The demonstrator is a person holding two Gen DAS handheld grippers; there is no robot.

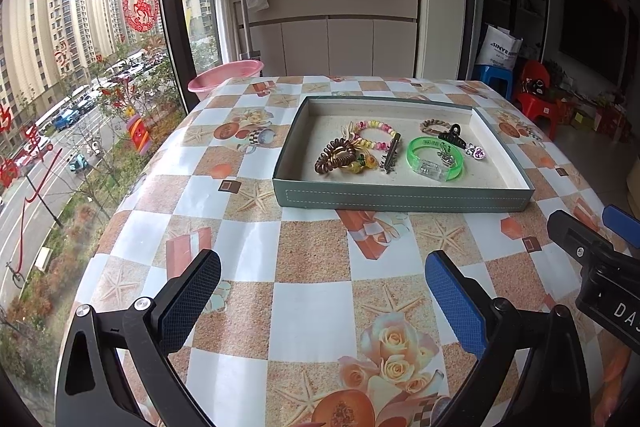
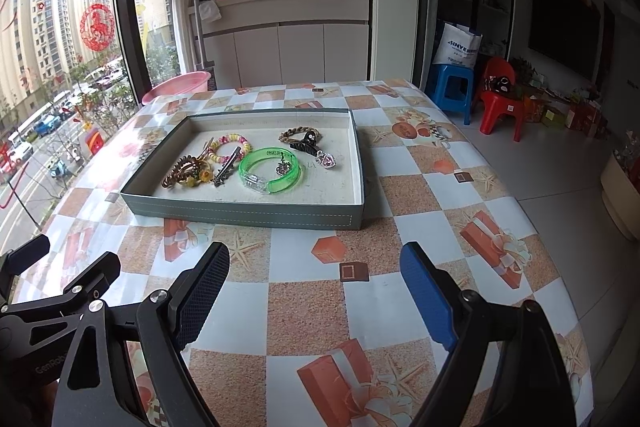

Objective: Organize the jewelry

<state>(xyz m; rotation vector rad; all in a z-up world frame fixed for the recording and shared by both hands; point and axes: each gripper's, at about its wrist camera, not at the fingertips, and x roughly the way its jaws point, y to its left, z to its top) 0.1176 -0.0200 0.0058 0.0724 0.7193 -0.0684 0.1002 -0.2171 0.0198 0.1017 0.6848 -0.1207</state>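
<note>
- On the table point(image 1: 312, 307), toward its far edge, a shallow grey-green tray point(image 1: 400, 197) with a pale lining holds all the jewelry in view; none shows on the checked tablecloth around it.
- Toward the tray's left wall: a brown spiral hair tie point(image 1: 334, 157) touches a yellow ornamented hair band point(image 1: 362, 163). A pastel bead bracelet point(image 1: 376, 133) lies just behind them, and a dark metal hair clip point(image 1: 391, 153) lies slanted just right of the group.
- At the tray's middle: a translucent green bangle point(image 1: 436, 157) lies flat, with a small charm inside its ring; what the charm is cannot be read at this size.
- Toward the far right corner: a braided bracelet point(image 1: 436, 126) lies under the end of a black claw clip point(image 1: 452, 135). A pink heart pendant point(image 1: 478, 151) lies just beside the clip, nearer the right wall.
- Left gripper point(image 1: 322, 297): jaws spread wide, nothing between the pads, held above the table's near edge and aimed at the tray.
- Right gripper point(image 2: 314, 289): jaws likewise wide and empty, just beside the left one at the near edge.
- Assessment: the walled tray confines small pieces that would otherwise slide or roll. Items touch and overlap in two clusters, so the layout fits either pieces gathered and awaiting separation, or a finished collection into one container. The pictures do not settle which.
- Both grippers stand well apart from the tray, which keeps the whole tray in each camera's view.
</note>
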